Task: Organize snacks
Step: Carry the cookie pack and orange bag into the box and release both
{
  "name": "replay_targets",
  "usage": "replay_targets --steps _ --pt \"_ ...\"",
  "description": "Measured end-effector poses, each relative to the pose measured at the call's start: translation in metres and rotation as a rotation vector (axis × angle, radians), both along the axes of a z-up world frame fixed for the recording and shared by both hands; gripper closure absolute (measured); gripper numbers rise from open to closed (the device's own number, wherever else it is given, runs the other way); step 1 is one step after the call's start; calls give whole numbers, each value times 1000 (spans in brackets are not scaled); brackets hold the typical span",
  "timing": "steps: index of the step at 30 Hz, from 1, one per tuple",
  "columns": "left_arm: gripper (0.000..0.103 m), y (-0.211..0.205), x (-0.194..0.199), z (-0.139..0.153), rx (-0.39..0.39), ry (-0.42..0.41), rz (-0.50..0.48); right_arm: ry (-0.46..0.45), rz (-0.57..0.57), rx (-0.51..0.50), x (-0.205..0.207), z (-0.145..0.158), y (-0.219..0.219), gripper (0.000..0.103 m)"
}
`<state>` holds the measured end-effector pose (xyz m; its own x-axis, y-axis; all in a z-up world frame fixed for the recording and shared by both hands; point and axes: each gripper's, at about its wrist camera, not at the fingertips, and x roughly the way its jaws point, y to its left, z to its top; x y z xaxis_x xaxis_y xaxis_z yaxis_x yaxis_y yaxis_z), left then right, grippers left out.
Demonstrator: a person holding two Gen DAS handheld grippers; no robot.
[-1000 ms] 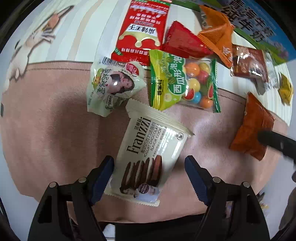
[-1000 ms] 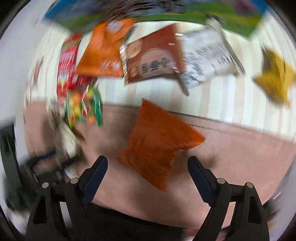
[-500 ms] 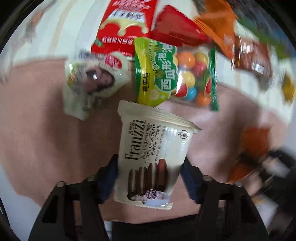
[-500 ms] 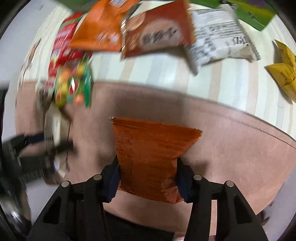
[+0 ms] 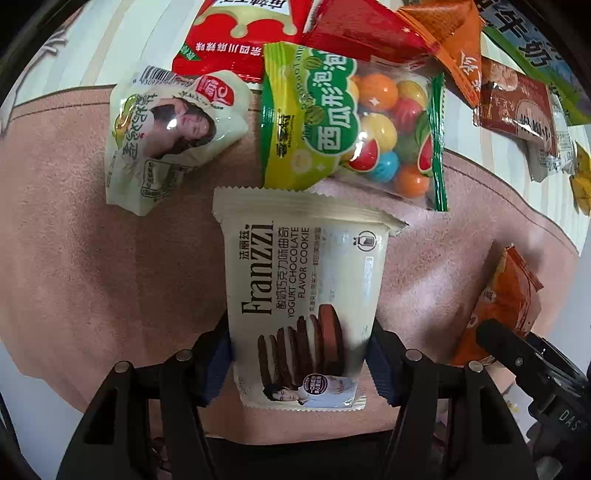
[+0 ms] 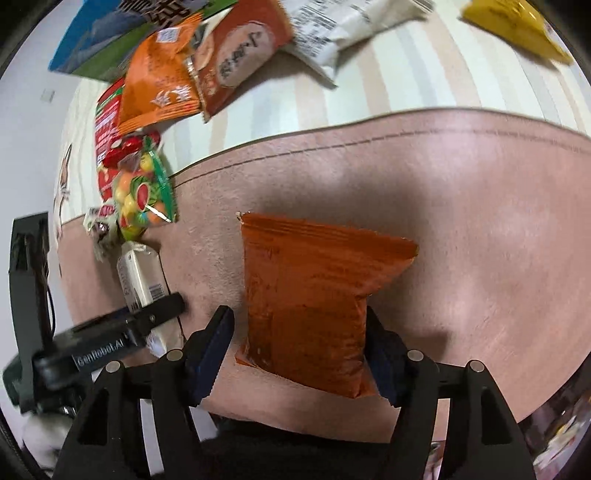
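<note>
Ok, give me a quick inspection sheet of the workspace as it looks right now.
Surface: pink cloth in front, striped cloth behind it.
Job's things: Franzzi cookie pack between the left gripper's fingers; orange-red pouch between the right gripper's fingers.
Clutter: gumball bag, pale green packet, red packet, orange packet, brown packet, white packet, yellow packet, all in a loose pile.
Grippers: left gripper shut on the cookie pack; right gripper with jaws opening, a gap showing at one pad.
Cables: thin dark leads on the left gripper's body.
Surroundings: blue-green carton at the far edge.
</note>
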<state>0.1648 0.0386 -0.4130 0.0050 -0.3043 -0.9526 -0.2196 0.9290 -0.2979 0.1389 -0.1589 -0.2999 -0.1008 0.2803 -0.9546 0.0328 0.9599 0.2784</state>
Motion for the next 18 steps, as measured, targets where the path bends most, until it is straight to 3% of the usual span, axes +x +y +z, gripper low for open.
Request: replay_targets --steps 4,6,9,14,15,18 --pt "45 0 2 0 28 -28 9 -17 11 -21 3 1 3 34" --pt "46 1 -7 10 44 -41 10 -35 27 -54 2 1 1 44" --pt "47 5 -14 10 54 -68 11 -64 49 -64 -4 0 3 48" --pt "47 10 -20 10 21 -96 -8 -85 76 -32 -15 12 11 52" --pt "47 8 -17 11 97 5 41 -84 80 -19 -17 15 15 52" --pt "47 0 -10 23 70 -28 25 -98 99 14 -21 32 14 53"
